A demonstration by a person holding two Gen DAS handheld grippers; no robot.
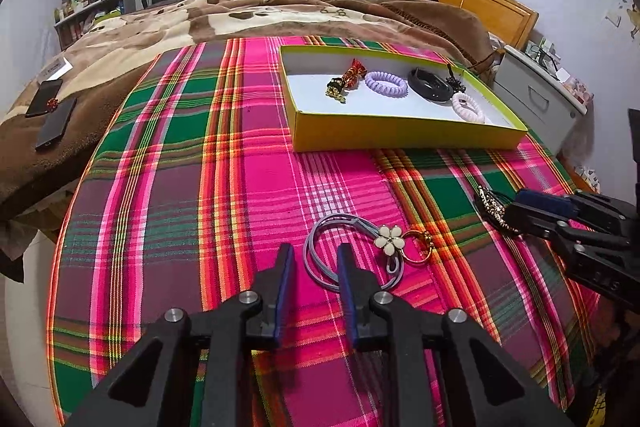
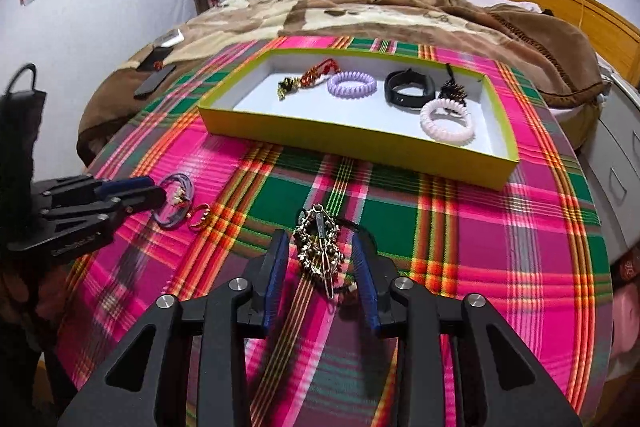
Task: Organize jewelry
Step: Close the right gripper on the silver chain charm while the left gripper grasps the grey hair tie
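Both tongs are sitting open: the left gripper straddling the limp hair tie, the right gripper flanking the stiff, snaggy hair clip, best pinched mid-body.

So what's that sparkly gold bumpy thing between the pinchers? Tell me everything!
It's a hair clip covered in small gold-and-dark beads, with a metal clasp bar running along its middle. It lies flat on the plaid cloth, pointing away from the camera, with a thin black band beside it. The right gripper is open around it, fingers on either side.

bare plaid cloth before the box, ring beside flower hair tie
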